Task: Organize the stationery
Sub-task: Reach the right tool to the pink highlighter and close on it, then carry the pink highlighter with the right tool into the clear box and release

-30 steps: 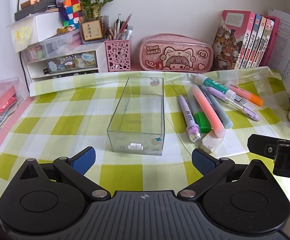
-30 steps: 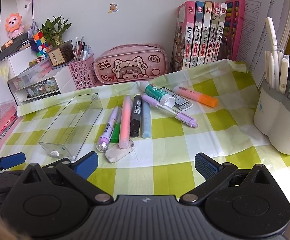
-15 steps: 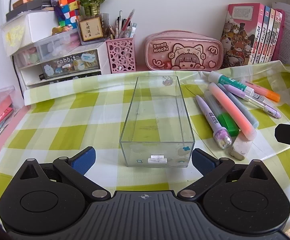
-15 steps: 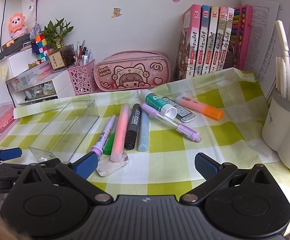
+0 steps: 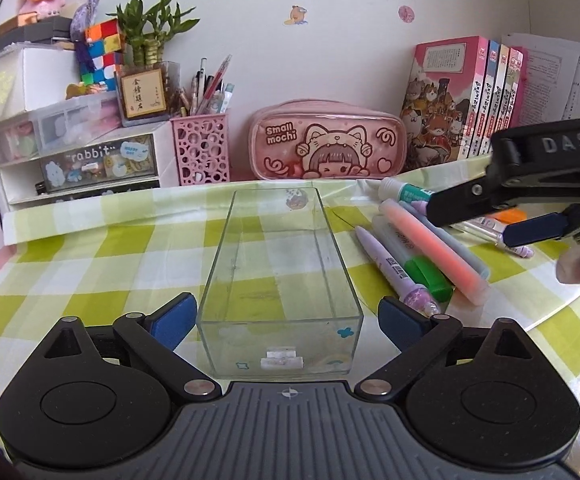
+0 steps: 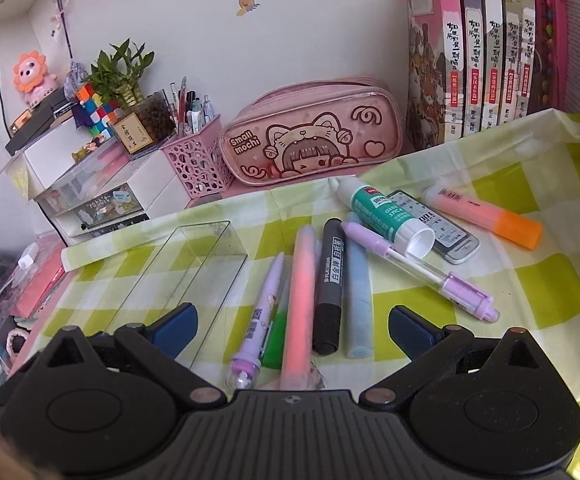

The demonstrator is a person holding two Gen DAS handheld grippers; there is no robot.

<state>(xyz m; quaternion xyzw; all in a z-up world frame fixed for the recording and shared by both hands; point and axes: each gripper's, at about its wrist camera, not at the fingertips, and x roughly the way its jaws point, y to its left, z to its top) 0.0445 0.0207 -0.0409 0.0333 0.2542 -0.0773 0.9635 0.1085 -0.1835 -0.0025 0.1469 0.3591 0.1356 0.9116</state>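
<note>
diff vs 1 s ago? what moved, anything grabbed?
Both grippers advanced: left gripper now straddles the clear box; right gripper closed in over the pink highlighter and black marker. Nothing grasped; both stay open. Box and pens lie where they were.

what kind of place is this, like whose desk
Most likely a child's or student's study desk at home. A pink "Small mochi" pencil case stands against the wall beside a row of cartoon-cover books, and pens and highlighters lie loose on a green checked tablecloth.
</note>
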